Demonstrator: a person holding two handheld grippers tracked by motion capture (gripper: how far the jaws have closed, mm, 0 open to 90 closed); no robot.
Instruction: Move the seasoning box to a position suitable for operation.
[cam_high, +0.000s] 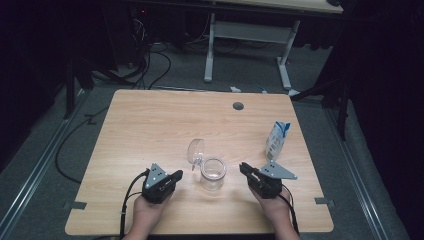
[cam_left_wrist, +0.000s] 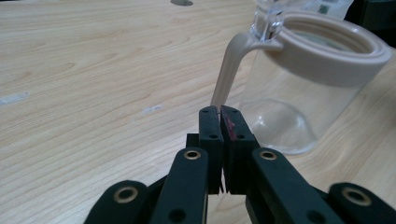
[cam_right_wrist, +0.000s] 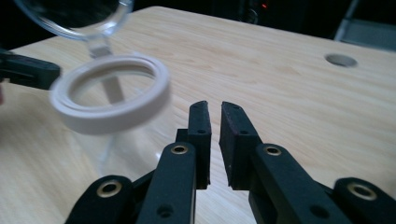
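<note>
My left claw (cam_left_wrist: 220, 112) is pressed shut just below the glass jar (cam_left_wrist: 299, 93), right of centre. My right claw (cam_right_wrist: 214, 109) stands narrowly parted, holding nothing, beside the jar's rim at left

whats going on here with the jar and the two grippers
A person sits at a light wooden table with a black two-jaw gripper in each hand. Between them stands a clear glass jar with a beige rim, its hinged clear lid flipped open. The left gripper is shut beside the jar; the right gripper is slightly open, holding nothing. A small white and blue packet stands to the right.
</note>
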